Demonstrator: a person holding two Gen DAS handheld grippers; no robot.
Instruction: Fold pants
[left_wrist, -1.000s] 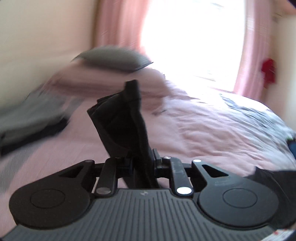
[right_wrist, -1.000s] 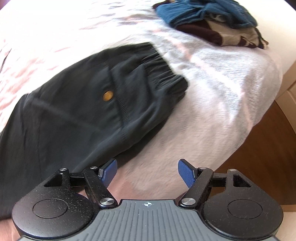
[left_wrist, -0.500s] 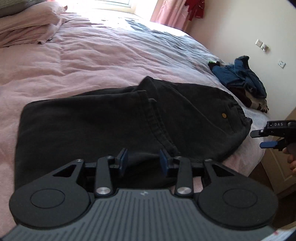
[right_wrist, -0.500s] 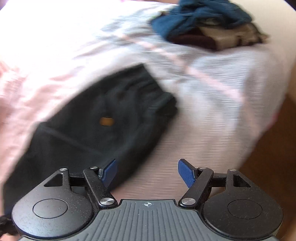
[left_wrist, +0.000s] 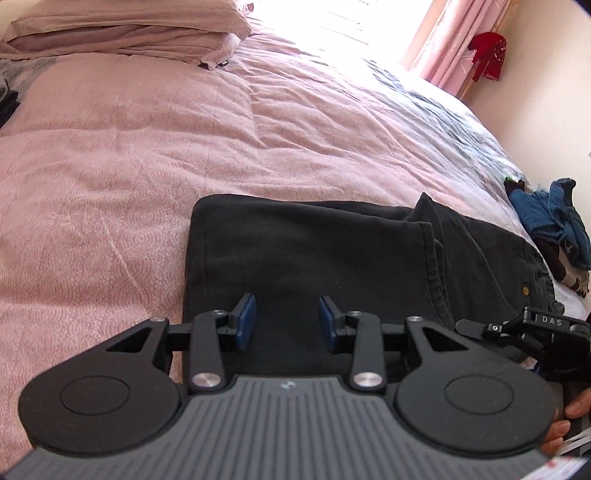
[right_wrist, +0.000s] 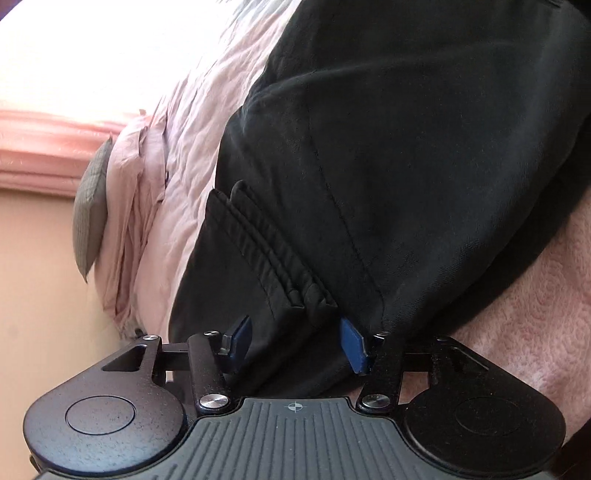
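Black pants (left_wrist: 314, 258) lie folded flat on the pink bed cover (left_wrist: 129, 166), legs doubled over toward the waist at the right. My left gripper (left_wrist: 288, 325) hovers over their near edge, open, with nothing between its blue pads. My right gripper (left_wrist: 480, 328) comes in low from the right at the waist end. In the right wrist view, which is rolled sideways, the right gripper (right_wrist: 297, 341) is open, with the layered edge of the pants (right_wrist: 406, 147) lying between its wide-apart fingers.
Pink pillows (left_wrist: 129, 33) are stacked at the head of the bed, and a grey pillow (right_wrist: 90, 206) lies beyond them. A heap of blue and brown clothes (left_wrist: 554, 229) sits at the bed's right corner. A person's hand (left_wrist: 565, 413) shows at the lower right.
My left gripper held a pant leg up a second ago; it has let go and its jaws have widened. My right gripper rolled over and moved onto the pants' edge.
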